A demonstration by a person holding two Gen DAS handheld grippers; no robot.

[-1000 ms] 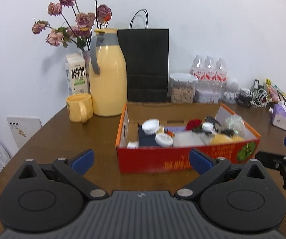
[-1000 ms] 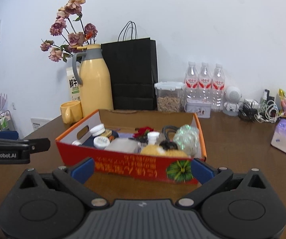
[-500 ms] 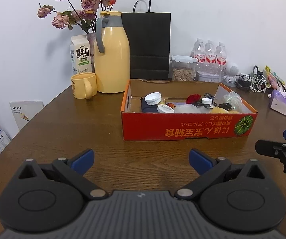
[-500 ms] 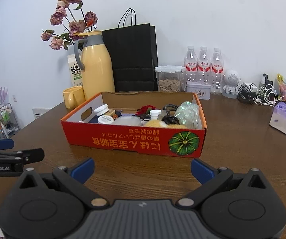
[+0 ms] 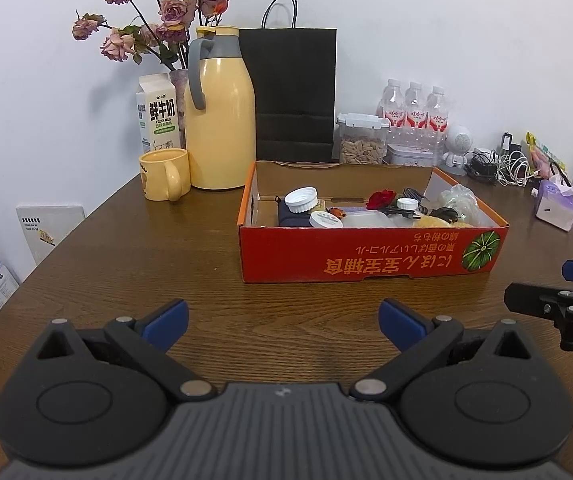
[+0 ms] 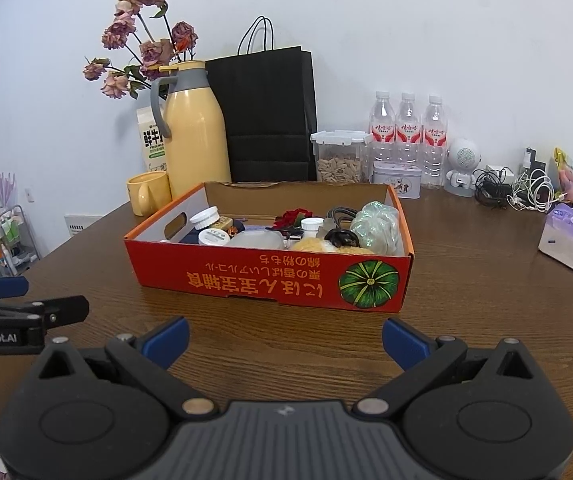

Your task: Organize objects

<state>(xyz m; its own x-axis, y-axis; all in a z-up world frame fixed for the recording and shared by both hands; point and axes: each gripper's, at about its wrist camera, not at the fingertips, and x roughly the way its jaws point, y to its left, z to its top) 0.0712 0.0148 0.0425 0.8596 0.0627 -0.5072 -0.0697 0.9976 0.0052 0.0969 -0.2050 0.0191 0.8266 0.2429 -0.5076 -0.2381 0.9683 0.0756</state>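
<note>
1. The shallow red cardboard box with a green pumpkin print point(image 5: 370, 256) sits on the brown wooden table point(image 5: 166, 256), holding a jumble of white-capped jars, a red fabric rose point(image 5: 380, 199), black cables and a clear crinkled bag point(image 6: 376, 224).
2. The left gripper point(image 5: 282, 320) and the right gripper point(image 6: 285, 337) both hover spread wide and empty, short of the box's near wall.
3. This fits either a box about to be sorted or one just filled; the pictures do not settle which.
4. Any reach should come from above, clear of the near wall, closing on one item so the cables do not drag.
5. The box's long axis runs left to right, pumpkin end to the right, open side up.
</note>
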